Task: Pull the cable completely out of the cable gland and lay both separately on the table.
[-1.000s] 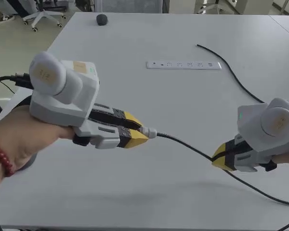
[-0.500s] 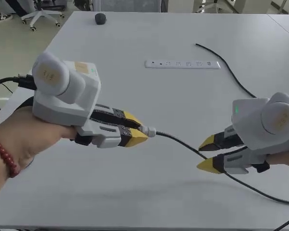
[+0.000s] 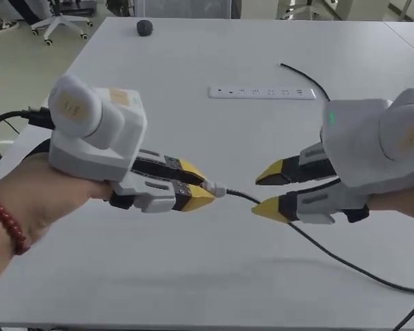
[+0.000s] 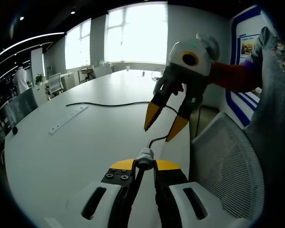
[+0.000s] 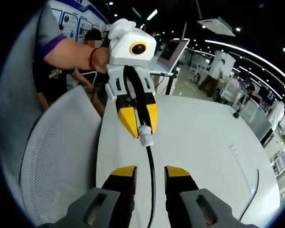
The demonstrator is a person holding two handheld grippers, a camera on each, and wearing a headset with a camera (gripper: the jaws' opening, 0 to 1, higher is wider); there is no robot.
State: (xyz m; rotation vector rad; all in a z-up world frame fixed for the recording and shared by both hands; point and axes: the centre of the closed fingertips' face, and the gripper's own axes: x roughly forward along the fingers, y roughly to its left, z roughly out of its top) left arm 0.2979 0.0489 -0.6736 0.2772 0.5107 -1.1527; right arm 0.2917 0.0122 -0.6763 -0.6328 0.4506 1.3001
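My left gripper (image 3: 199, 190) is shut on a small white cable gland (image 3: 214, 187), held above the white table (image 3: 193, 124). A black cable (image 3: 345, 265) leaves the gland and runs off to the lower right. My right gripper (image 3: 269, 190) is open, its yellow jaws one on each side of the cable, a short way right of the gland. In the left gripper view the gland (image 4: 144, 155) sits at my jaw tips, with the right gripper (image 4: 162, 127) facing it. In the right gripper view the cable (image 5: 151, 175) passes between my spread jaws toward the gland (image 5: 145, 134) and the left gripper (image 5: 137, 121).
A white power strip (image 3: 262, 92) lies on the far part of the table, beside the cable's far stretch (image 3: 310, 79). A dark round object (image 3: 145, 27) sits near the far edge. Office chairs (image 3: 62, 21) stand beyond the table. A mesh chair back (image 4: 228, 161) is close by.
My right gripper let go of the cable, opened, and slid left along it toward the gland. The left gripper stayed put with the gland.
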